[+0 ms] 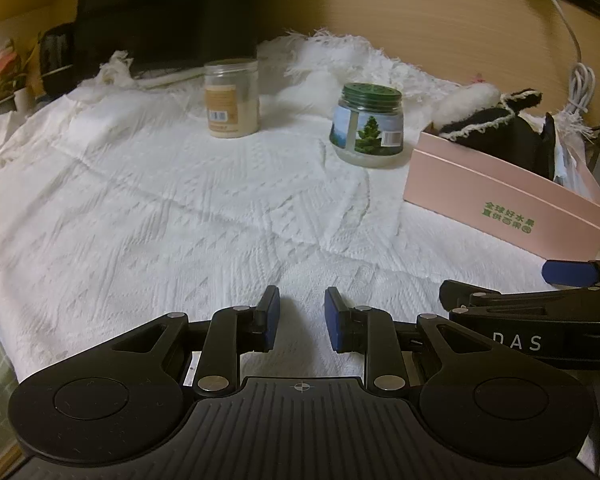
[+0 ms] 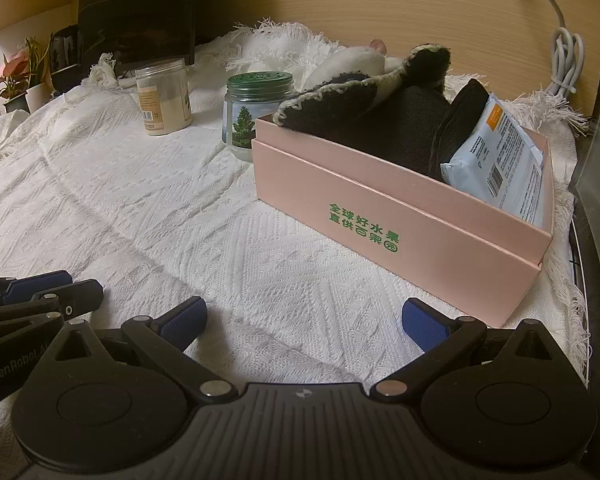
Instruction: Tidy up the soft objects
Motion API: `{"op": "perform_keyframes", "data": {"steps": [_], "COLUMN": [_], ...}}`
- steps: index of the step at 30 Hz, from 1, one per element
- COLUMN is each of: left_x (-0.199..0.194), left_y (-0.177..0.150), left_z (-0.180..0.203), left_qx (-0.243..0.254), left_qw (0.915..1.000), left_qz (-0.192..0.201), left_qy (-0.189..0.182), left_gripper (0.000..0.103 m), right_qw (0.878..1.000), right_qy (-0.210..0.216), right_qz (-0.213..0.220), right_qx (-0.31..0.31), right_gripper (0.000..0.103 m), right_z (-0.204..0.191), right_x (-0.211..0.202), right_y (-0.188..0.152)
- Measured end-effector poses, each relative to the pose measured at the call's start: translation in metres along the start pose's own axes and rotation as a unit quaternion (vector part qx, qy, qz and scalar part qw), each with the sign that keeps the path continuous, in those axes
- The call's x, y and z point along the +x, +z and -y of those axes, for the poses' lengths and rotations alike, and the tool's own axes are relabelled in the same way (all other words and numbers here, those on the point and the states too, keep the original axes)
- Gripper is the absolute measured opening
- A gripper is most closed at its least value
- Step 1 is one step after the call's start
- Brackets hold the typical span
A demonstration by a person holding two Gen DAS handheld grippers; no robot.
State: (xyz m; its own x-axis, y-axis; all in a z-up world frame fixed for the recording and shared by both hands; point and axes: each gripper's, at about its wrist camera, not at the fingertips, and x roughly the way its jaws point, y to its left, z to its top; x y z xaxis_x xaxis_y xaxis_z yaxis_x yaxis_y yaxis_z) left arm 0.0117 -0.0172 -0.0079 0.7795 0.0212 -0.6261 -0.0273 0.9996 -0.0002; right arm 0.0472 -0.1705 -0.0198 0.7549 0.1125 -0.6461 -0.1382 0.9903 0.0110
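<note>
A pink cardboard box [image 1: 500, 200] [image 2: 380, 216] with green print stands on the white woven cloth [image 1: 160, 208] at the right. Inside it lie a dark knitted item with cream trim [image 2: 380, 116] [image 1: 500, 128] and a pale blue soft pack [image 2: 500, 160]. A white plush piece [image 2: 356, 62] [image 1: 472, 100] lies behind the box. My left gripper [image 1: 302, 316] hovers over bare cloth, jaws a little apart with nothing between them. My right gripper [image 2: 304, 322] stands wide open and empty just before the box's near corner. Each gripper shows at the edge of the other's view.
Two jars stand on the cloth behind: a clear one with pale powder [image 1: 231, 98] [image 2: 164, 98] and a green-lidded one with a tree label [image 1: 368, 128] [image 2: 256, 112]. A black monitor [image 1: 160, 12], potted plants [image 1: 4, 80] and a white cable [image 2: 564, 64] line the wooden back wall.
</note>
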Motion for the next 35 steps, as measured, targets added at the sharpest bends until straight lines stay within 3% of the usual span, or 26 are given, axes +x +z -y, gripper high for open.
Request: {"op": "perform_keyframes", "data": {"steps": [35], "left_x": [-0.0005], "left_y": [-0.0008], "left_z": [0.0021], "left_qx": [0.006], "left_qw": [1.0], "left_qz": [0.004], "left_qy": [0.007], "left_gripper": [0.027], "right_qw": [1.0], "right_qy": [0.0], "right_qz": [0.0], "right_qx": [0.0], "right_gripper": [0.103], "right_z": [0.0004], "right_x": [0.0003], "right_y": [0.0003]}}
